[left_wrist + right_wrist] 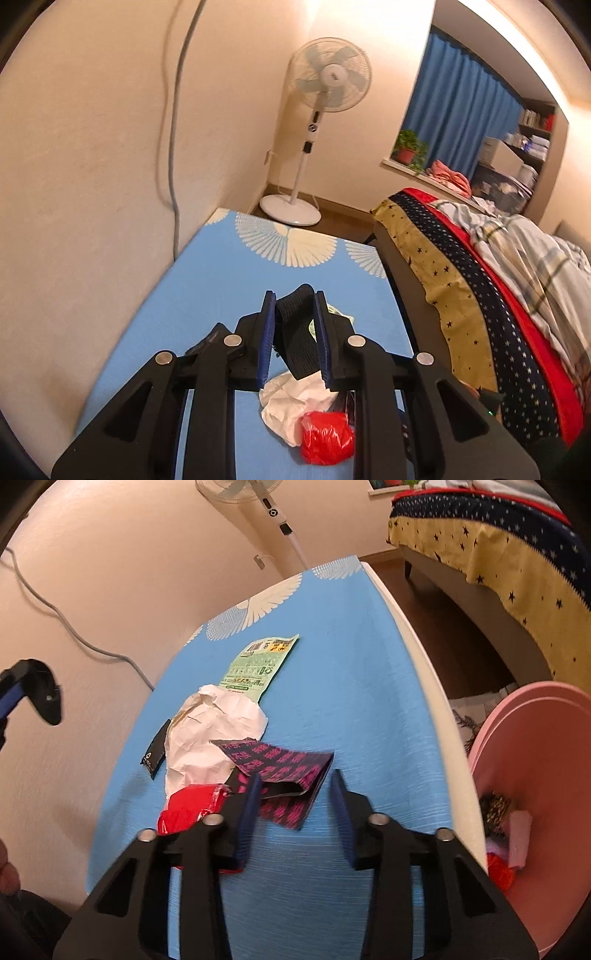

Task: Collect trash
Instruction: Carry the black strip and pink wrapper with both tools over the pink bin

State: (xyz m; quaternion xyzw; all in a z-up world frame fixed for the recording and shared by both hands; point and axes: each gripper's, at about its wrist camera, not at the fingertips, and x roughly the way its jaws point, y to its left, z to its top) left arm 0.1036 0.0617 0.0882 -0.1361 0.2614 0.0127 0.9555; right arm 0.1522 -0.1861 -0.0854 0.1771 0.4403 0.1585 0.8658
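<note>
A black, ribbed strip of material is clamped between the jaws of the left gripper, which is held above the blue tabletop. Below it, a crumpled white paper and a red plastic wad are seen lying touching each other on the tabletop.

The right gripper is held low over the tabletop with its jaws apart — nothing is gripped between them. A dark wrapper with a pink pattern lies just in front of and partly between the jaws. To its left, the crumpled white paper is seen, with the red plastic wad touching its near edge. A green printed packet lies beyond the paper, its near end tucked beneath it, and a small black strip lies at the paper's left side.

A pink bin stands beside the tabletop's right edge, with several scraps already inside — their kind cannot be told. A standing fan is seen in the corner of the room, and a bed with a star-patterned cover runs along the right.
</note>
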